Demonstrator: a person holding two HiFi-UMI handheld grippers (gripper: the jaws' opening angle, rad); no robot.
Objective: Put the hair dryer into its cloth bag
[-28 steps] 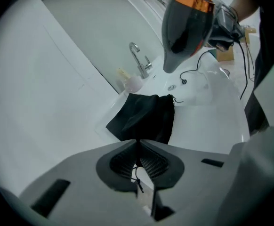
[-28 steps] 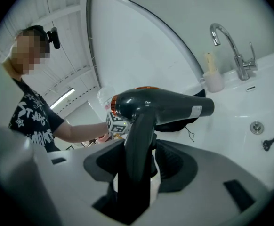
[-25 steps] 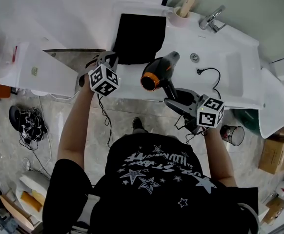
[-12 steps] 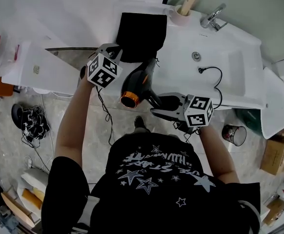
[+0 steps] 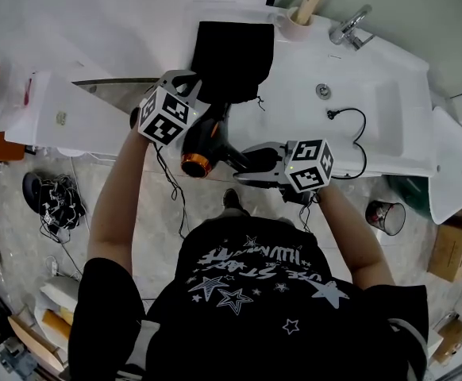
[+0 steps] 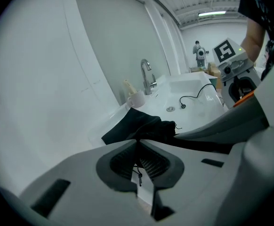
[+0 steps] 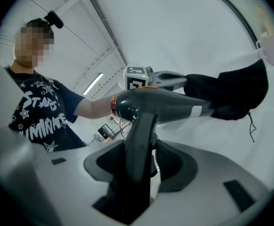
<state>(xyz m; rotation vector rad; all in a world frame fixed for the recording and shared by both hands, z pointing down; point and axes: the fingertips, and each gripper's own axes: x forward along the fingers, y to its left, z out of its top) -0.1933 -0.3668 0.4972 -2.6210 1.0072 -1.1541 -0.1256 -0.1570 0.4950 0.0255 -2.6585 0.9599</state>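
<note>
Your right gripper [image 7: 138, 161] is clenched on the dryer [image 5: 207, 137] handle. Your left gripper [image 6: 138, 147] pinches the bag [image 5: 232, 50] at its mouth. Nozzle sits at that mouth; body and handle are outside. Judged: insertion begun, most left.

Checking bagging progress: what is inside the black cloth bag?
The nozzle end of the hair dryer goes into the mouth of the cloth bag, whose edge the left gripper pinches. Barrel, orange rear and handle, clamped by the right gripper, are outside. The fabric covers anything deeper.
</note>
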